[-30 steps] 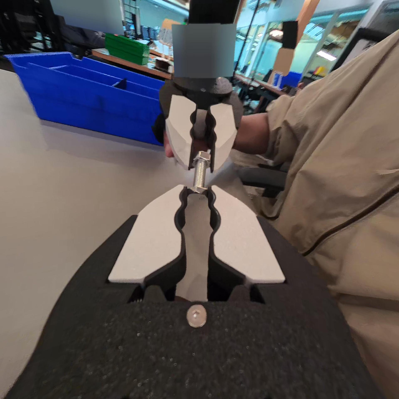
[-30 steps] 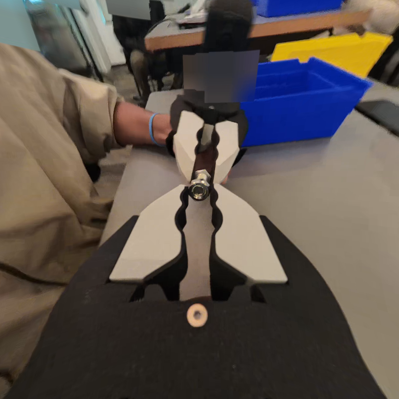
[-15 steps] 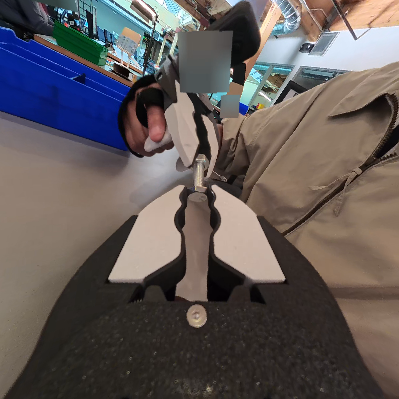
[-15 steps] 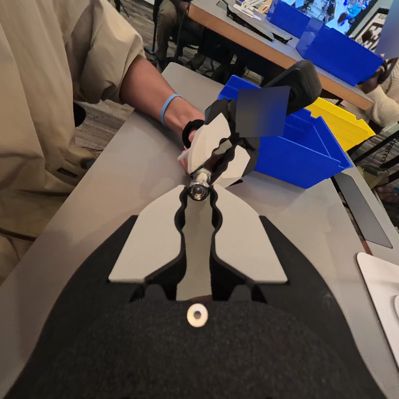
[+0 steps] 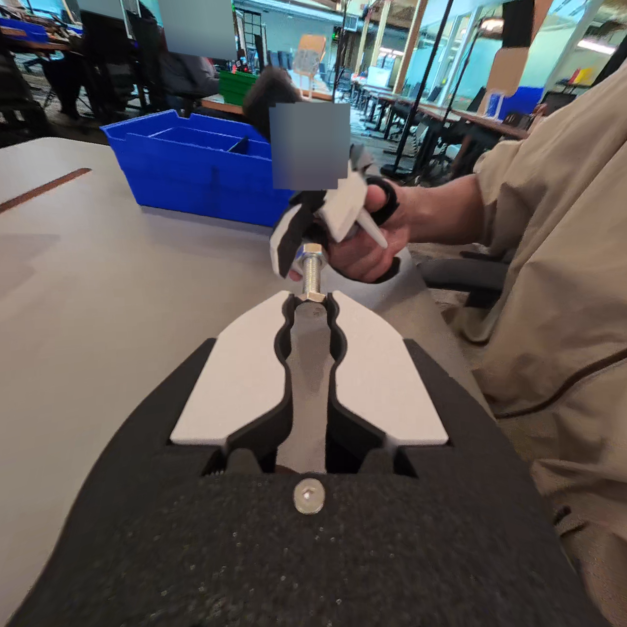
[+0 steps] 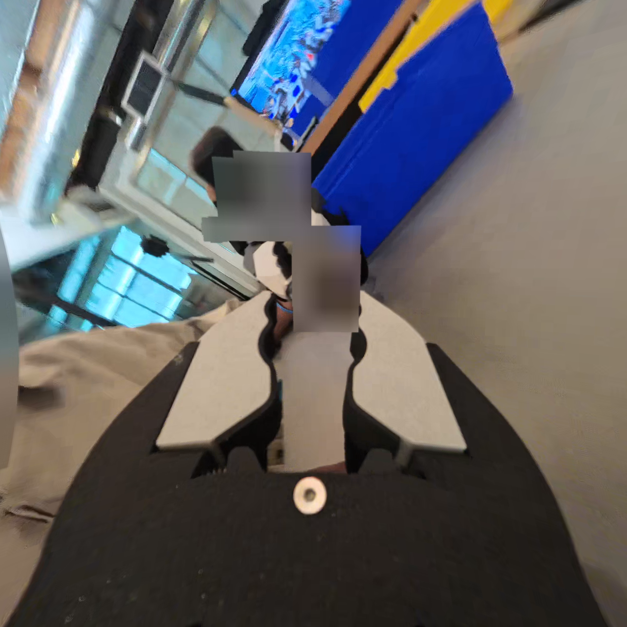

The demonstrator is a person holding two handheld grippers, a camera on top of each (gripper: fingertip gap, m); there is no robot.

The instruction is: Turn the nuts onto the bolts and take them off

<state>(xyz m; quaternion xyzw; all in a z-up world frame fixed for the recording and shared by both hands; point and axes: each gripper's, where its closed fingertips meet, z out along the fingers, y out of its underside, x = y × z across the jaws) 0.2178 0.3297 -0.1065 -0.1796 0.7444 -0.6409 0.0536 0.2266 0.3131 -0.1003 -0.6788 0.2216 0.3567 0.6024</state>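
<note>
A silver bolt (image 5: pixel 311 274) sticks out forward from my left gripper (image 5: pixel 310 298), which is shut on its hex head. A silver nut (image 5: pixel 311 251) sits at the far end of the thread. My right gripper (image 5: pixel 305 244) faces it, rolled to one side, with its white fingers on either side of the nut. In the right wrist view the right gripper (image 6: pixel 314 302) has its jaws spread wide. A mosaic patch hides its tips, the nut and the bolt there. The view is blurred and tilted.
A blue bin (image 5: pixel 190 169) stands on the grey table (image 5: pixel 101 288) behind the grippers; it also shows in the right wrist view (image 6: pixel 407 152), with a yellow bin (image 6: pixel 407 51) behind it. A person's beige sleeve (image 5: pixel 543 237) fills the right side.
My right gripper has rolled round and its jaws have widened from their tight hold on the nut. My left gripper still holds the bolt head.
</note>
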